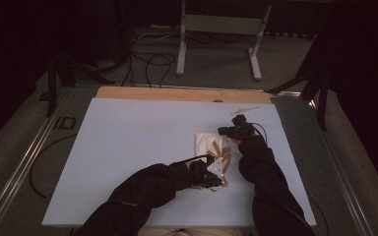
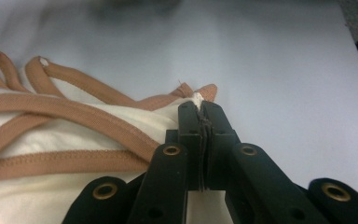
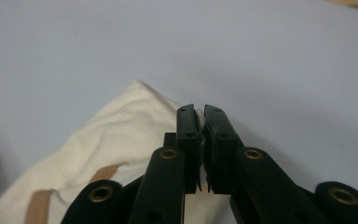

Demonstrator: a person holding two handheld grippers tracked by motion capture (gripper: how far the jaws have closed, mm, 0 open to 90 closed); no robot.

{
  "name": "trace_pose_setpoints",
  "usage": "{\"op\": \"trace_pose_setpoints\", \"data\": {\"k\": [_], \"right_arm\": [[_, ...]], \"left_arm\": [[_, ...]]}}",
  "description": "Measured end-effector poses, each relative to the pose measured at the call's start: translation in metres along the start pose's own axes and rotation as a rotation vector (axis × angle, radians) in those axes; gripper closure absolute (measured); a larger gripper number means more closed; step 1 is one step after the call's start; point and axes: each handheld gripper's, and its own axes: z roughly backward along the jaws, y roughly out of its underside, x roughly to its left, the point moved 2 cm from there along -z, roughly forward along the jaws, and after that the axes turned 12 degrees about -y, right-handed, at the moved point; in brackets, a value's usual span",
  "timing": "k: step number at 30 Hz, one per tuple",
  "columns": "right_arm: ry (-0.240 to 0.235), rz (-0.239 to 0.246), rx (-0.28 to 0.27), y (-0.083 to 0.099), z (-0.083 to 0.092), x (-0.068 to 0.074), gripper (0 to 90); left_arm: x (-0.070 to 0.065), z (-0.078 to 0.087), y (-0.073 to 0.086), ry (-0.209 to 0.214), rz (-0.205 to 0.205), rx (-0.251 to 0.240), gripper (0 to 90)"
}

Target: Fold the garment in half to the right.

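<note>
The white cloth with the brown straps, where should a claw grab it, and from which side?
Best at an outer corner, coming in low along the table. The white cloth lies flat, so only its thin edges and corners fit between jaws. Both claws do this: the left claw is shut on the corner by the brown straps, the right claw on a plain corner.

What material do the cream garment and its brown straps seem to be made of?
Cream garment: looks like soft matte woven or knit fabric, probably cotton; it wrinkles and folds. Brown straps: seemingly a stitched fabric binding or elastic tape, matte, with a visible seam line. The exact fibre cannot be told.
</note>
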Motion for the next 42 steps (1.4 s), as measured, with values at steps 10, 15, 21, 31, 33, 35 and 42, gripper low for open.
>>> {"op": "trace_pose_setpoints", "data": {"k": [10, 15, 21, 31, 33, 35, 42], "right_arm": [[0.003, -0.023, 0.0, -0.001, -0.005, -0.009, 85.6], [0.003, -0.045, 0.003, 0.006, -0.005, -0.014, 84.8], [0.021, -0.053, 0.006, 0.011, -0.003, -0.016, 80.6], [0.063, -0.059, 0.0, 0.014, 0.005, -0.016, 68.2], [0.059, -0.066, -0.006, 0.014, 0.009, -0.017, 63.9], [0.066, -0.064, -0.013, 0.014, 0.011, -0.016, 63.9], [0.041, -0.052, -0.04, 0.004, 0.025, 0.001, 41.8]], "left_arm": [[0.004, -0.007, -0.002, -0.011, 0.07, -0.011, 88.3], [0.004, -0.009, -0.003, -0.012, 0.083, 0.007, 87.6], [0.003, -0.01, -0.004, -0.009, 0.09, 0.009, 85.6], [-0.003, -0.008, -0.005, 0.004, 0.105, -0.023, 67.6], [-0.005, -0.006, -0.006, -0.001, 0.107, -0.037, 60.9], [-0.005, -0.006, -0.006, -0.001, 0.107, -0.037, 58.8], [-0.003, 0.014, -0.005, -0.023, 0.172, -0.123, 38.6]]}}
